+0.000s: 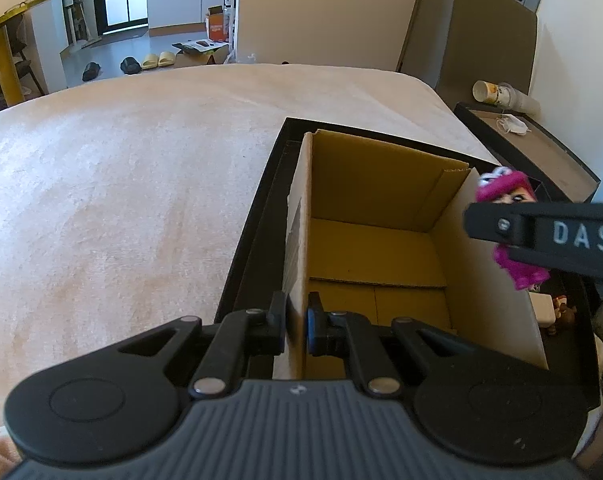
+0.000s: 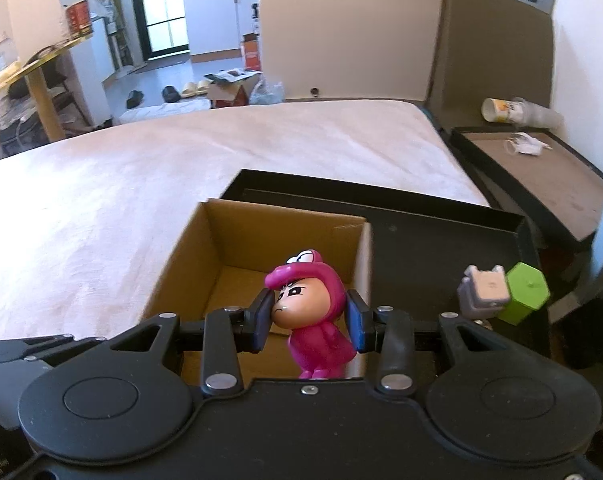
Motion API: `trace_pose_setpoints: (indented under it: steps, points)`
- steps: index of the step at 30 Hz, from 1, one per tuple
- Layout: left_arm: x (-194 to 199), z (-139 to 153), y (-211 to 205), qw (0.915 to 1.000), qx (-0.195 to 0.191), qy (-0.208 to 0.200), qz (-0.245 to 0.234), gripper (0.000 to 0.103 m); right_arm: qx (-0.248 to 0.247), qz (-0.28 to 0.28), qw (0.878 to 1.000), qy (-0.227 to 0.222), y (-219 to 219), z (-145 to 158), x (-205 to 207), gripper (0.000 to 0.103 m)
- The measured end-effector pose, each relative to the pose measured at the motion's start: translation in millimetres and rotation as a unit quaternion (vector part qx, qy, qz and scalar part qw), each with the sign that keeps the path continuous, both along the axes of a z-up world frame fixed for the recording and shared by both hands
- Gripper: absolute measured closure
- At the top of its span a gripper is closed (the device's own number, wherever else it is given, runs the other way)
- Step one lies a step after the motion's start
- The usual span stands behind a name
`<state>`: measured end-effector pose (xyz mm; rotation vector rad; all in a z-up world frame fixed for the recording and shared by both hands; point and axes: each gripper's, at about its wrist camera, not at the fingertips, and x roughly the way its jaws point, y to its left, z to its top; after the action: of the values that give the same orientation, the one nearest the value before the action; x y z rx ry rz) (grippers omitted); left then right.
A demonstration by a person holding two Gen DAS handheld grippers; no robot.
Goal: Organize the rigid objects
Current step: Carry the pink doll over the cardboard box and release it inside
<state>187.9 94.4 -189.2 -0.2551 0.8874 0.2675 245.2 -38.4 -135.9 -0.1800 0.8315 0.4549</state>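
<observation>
covering the bed (image 1: 121, 168), pale plush blanket, slippers (image 1: 157, 60) beyond

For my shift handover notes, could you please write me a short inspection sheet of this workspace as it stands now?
Surface: pale blanket over a bed, with a black tray on it.
Job's things: open cardboard box standing in the tray, nothing seen inside; pink figure above its right wall; grey toy and green block in the tray.
Clutter: cups and a mask on a side table.
Grippers: left hand-held gripper clamps the box's left wall; right hand-held gripper grips the figure.
Cables: nothing seen.
Surroundings: slippers on the floor, kitchen behind.
</observation>
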Motion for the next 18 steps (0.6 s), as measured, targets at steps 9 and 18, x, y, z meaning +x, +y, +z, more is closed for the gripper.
trace_pose_setpoints:
  steps: [9,18]
  points:
    - [1.0,-2.2,6.3,0.9999,-0.015,-0.001,0.007,0.094,0.017,0.027,0.999,0.025,15.0,-4.9,8.4,0.065]
    - [1.1,-3.2,7.5,0.9998,-0.02,-0.001,0.008,0.094,0.035,0.049,0.998,0.025,24.8,0.4,11.2,0.057]
